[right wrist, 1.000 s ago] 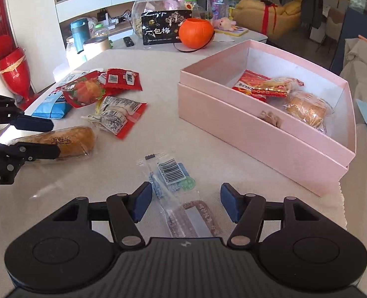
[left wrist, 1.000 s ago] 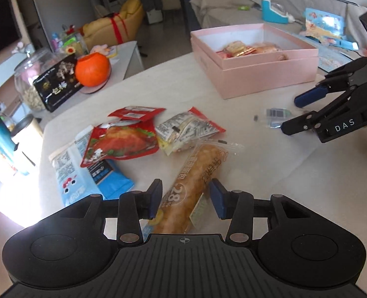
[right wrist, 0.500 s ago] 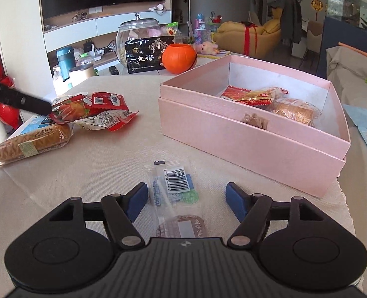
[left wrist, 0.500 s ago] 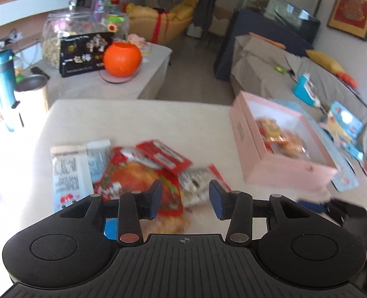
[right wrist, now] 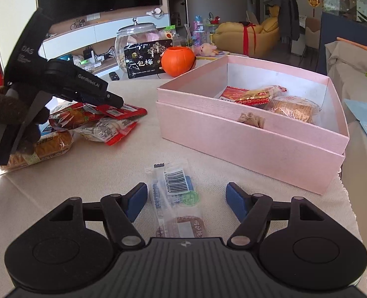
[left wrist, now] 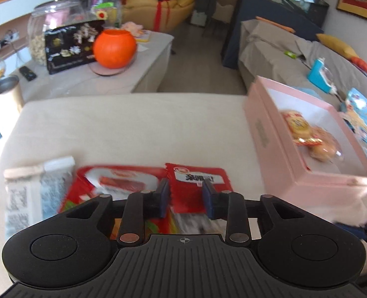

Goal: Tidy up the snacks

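One pink box (right wrist: 245,134) holds four snacks (right wrist: 290,108).

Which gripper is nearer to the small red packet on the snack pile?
Left. The left gripper has its fingers right at the small red packet atop the pile. The right gripper is apart, over the clear wrapped snack near the pink box.

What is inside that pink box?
The pink box holds a red and yellow snack packet, a wrapped round bread and a small brown lump. The near wall hides part of its floor.
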Demonstrator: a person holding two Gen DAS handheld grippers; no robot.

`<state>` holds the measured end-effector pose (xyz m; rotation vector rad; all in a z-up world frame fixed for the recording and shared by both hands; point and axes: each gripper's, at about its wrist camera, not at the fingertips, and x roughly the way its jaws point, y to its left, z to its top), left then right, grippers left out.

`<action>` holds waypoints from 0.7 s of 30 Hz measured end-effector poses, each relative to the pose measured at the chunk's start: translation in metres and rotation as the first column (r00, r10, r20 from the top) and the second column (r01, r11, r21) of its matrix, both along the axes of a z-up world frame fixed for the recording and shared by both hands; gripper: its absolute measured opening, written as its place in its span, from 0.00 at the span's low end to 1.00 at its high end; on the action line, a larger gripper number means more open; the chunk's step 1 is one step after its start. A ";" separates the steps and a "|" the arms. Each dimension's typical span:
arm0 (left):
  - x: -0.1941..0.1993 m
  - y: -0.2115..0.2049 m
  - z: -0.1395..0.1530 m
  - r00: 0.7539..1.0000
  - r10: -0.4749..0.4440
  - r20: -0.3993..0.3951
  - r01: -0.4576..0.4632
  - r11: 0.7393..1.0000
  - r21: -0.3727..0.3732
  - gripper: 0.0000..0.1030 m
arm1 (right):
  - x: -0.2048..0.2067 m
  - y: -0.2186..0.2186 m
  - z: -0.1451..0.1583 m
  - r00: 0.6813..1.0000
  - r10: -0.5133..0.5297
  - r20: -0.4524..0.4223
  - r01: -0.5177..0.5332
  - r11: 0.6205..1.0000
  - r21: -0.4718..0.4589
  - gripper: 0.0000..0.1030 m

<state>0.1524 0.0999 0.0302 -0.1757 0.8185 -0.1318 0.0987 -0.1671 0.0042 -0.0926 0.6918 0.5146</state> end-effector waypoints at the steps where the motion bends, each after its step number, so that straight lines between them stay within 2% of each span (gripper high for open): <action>1: -0.011 -0.008 -0.003 0.999 -0.040 -0.005 0.039 0.999 -0.018 0.27 | 0.000 0.000 0.000 1.000 0.000 0.000 0.000 1.000 0.000 0.69; 4: -0.037 -0.026 -0.006 0.994 -0.111 0.007 0.111 0.994 -0.004 0.27 | 0.000 0.001 0.000 1.000 0.000 0.002 0.000 1.000 -0.007 0.69; 8: -0.061 -0.037 -0.014 0.985 -0.171 -0.032 0.169 0.984 -0.059 0.28 | 0.000 0.002 -0.001 1.000 0.000 0.003 0.000 1.000 -0.009 0.69; 11: -0.086 -0.045 -0.013 0.981 -0.195 0.001 0.195 0.981 -0.008 0.28 | 0.000 0.002 -0.001 1.000 0.000 0.004 0.000 1.000 -0.013 0.69; 13: -0.102 -0.043 -0.009 0.984 -0.173 0.031 0.173 0.985 -0.012 0.28 | 0.000 0.003 -0.001 1.000 0.000 0.004 0.000 1.000 -0.014 0.69; 15: -0.118 -0.034 -0.002 0.991 -0.123 0.055 0.126 0.991 -0.050 0.28 | 0.000 0.004 -0.001 1.000 0.008 0.002 -0.008 1.000 -0.026 0.70; 18: -0.135 -0.020 0.007 0.995 -0.085 0.053 0.090 0.991 -0.099 0.28 | 0.002 0.015 0.003 1.000 0.009 -0.003 -0.009 0.997 -0.078 0.70; 21: -0.146 -0.008 0.009 0.995 -0.094 0.024 0.097 0.985 -0.145 0.28 | 0.016 0.029 0.011 0.995 0.046 -0.090 -0.046 0.999 -0.005 0.70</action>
